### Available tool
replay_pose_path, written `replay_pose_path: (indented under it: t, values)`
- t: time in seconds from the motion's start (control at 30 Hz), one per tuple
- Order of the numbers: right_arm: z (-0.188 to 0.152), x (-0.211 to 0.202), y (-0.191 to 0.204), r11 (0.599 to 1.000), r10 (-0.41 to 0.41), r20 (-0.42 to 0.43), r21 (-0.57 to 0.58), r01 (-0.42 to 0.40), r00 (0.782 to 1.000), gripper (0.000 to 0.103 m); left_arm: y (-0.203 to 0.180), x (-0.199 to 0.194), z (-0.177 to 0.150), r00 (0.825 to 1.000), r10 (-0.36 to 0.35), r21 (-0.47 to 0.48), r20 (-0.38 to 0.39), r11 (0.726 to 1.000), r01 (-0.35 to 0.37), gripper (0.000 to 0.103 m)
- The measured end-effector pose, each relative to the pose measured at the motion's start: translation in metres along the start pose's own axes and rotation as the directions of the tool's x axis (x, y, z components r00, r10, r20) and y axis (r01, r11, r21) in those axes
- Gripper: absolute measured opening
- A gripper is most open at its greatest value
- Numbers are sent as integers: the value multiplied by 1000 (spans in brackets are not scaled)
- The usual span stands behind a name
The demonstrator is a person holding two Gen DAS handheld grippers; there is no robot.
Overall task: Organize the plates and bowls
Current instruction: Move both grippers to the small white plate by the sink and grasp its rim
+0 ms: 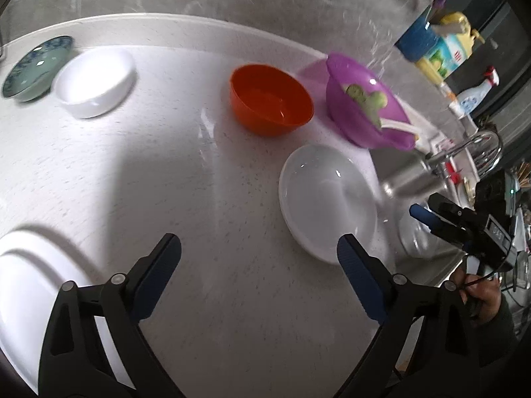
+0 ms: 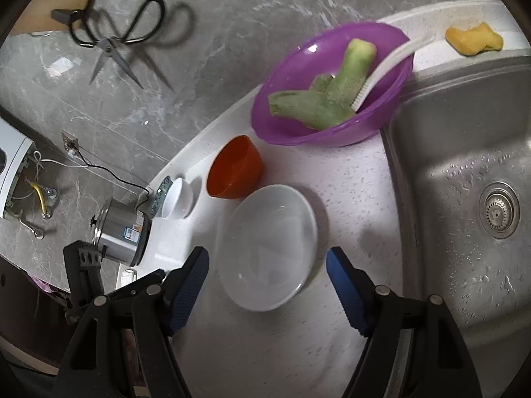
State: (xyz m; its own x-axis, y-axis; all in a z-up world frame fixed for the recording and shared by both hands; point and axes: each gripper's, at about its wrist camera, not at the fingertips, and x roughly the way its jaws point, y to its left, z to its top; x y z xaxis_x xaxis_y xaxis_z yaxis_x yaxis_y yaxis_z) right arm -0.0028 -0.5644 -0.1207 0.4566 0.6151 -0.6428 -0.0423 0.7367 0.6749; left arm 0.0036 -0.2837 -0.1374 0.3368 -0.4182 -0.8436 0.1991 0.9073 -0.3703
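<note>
In the left wrist view my left gripper [image 1: 259, 242] is open over bare white counter, nothing between its fingers. A white plate [image 1: 328, 202] lies just right of it, and a larger white plate [image 1: 23, 282] sits under its left finger at the lower left. Farther back stand an orange bowl [image 1: 270, 99], a white bowl [image 1: 96, 81] and a blue patterned dish [image 1: 35, 66]. My right gripper [image 1: 426, 220] shows at the right edge. In the right wrist view the right gripper [image 2: 267, 253] is open, its fingers on either side of the white plate [image 2: 268, 245] without touching it.
A purple bowl [image 2: 332, 86] with green vegetable pieces and a white brush stands by the steel sink [image 2: 464, 165]. A yellow sponge [image 2: 474, 39] lies on the sink's far rim. A steel cooker [image 2: 122, 235] stands at the counter's left end. Scissors [image 2: 113, 43] hang on the wall.
</note>
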Motion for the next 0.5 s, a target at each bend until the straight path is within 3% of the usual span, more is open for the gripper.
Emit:
replay_pose_path:
  t: [0.07,0.17,0.33,0.4,0.5]
  values:
    - [5,8,-9,1000,-9,-22,21,10,1000,75,-2,16,9,999,-10,9,-37,1000,10,94]
    - [10,20,-20,998,18,-49,56,-15,999,70,-4,35,18,997,-42,11,-63,999,43,84]
    - [13,37,-21,999,40,-91,40,-37,995,66,-13,62,26,995,-53,12,-84,998,54,78]
    - [13,45,-23,998,39,-107,43,-35,993,62,-13,72,29,993,-73,0,-98,997,73,60]
    - [14,54,-25,998,31,-129,49,-25,991,54,-17,84,32,990,-82,6,-115,997,83,46]
